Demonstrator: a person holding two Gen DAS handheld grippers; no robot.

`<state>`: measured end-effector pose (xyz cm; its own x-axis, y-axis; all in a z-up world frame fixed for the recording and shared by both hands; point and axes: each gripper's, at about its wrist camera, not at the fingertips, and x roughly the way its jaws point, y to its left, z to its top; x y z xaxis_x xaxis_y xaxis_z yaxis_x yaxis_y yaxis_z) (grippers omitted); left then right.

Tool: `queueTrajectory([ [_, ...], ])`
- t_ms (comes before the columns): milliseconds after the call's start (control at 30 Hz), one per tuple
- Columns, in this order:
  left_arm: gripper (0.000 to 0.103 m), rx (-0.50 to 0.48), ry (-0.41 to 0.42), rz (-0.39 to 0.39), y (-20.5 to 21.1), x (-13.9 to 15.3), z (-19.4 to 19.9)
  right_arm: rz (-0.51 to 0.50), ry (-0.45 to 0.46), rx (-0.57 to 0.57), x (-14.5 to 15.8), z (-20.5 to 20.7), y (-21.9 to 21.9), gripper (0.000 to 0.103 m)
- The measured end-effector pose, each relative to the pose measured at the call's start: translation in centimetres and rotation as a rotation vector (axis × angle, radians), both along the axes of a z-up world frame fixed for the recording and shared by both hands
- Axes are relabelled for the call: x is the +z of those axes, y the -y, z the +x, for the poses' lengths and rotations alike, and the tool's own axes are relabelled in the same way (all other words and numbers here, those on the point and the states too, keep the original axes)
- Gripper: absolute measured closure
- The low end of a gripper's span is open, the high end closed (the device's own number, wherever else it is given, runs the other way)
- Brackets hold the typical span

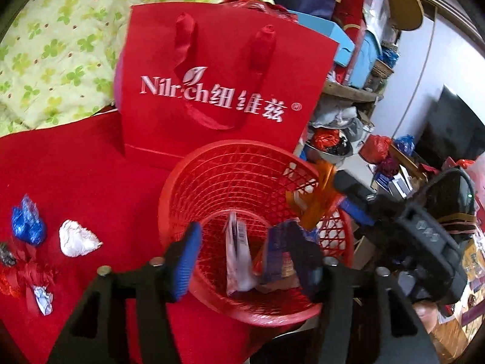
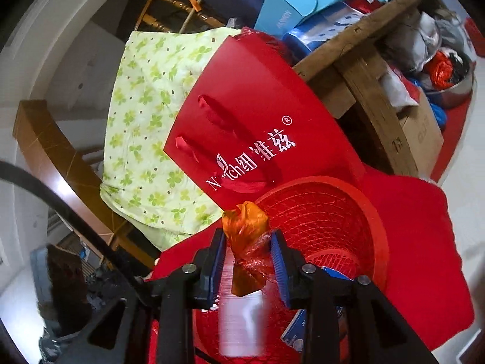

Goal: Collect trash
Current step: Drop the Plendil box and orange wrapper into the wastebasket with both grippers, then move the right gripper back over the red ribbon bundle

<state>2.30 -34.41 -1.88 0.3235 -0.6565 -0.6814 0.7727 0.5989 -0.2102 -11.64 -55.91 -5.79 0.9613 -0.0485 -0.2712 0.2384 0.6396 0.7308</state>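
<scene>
A red mesh basket [image 1: 242,182] lies tilted on the red cloth [image 1: 75,166], with wrappers [image 1: 239,257] inside; it also shows in the right wrist view [image 2: 348,212]. My left gripper [image 1: 248,257] is open at the basket's mouth, its fingers either side of the wrappers. My right gripper [image 2: 248,257] is shut on an orange plastic wrapper [image 2: 245,242] at the basket's rim; the wrapper [image 1: 318,200] and gripper show at the basket's right edge in the left wrist view. On the cloth at left lie a blue foil wrapper [image 1: 28,224], a silver foil ball [image 1: 77,239] and small scraps [image 1: 42,298].
A red paper gift bag [image 1: 218,85] stands behind the basket, also in the right wrist view [image 2: 257,121]. A green-patterned quilt [image 1: 60,45] lies behind it. Cluttered shelves with boxes [image 1: 357,45] and bags stand to the right.
</scene>
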Motion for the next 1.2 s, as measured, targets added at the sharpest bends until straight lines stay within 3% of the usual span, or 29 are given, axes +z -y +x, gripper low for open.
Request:
queueTrajectory([
  [33,0.042,0.008,-0.002,-0.001,-0.3,0.0,0.1,-0.001,0.006,-0.005,0.1,-0.1,-0.1,0.043],
  [67,0.042,0.009,-0.007,-0.007,-0.8,0.0,0.3,-0.004,0.018,-0.012,0.3,-0.1,-0.1,0.039],
  [333,0.04,0.156,0.08,0.009,-8.2,0.3,0.3,-0.138,0.157,0.042,3.0,-0.3,-4.1,0.039],
  [467,0.036,0.286,0.149,0.0,-14.2,0.9,0.3,-0.222,0.237,0.112,4.6,0.7,-8.0,0.039],
  [633,0.03,0.43,0.249,0.001,-21.1,1.6,0.7,-0.358,0.258,0.202,5.7,3.6,-14.8,0.039],
  [833,0.03,0.597,0.282,0.035,-29.0,-0.1,2.8,-0.48,0.127,0.383,3.9,10.1,-24.3,0.039],
  [967,0.03,0.706,0.217,0.05,-34.0,-2.9,5.0,-0.491,-0.004,0.467,1.4,14.0,-28.1,0.039],
  [1200,0.03,0.823,0.156,0.098,-38.6,-7.9,7.4,-0.496,-0.16,0.509,-2.2,16.9,-30.3,0.039],
])
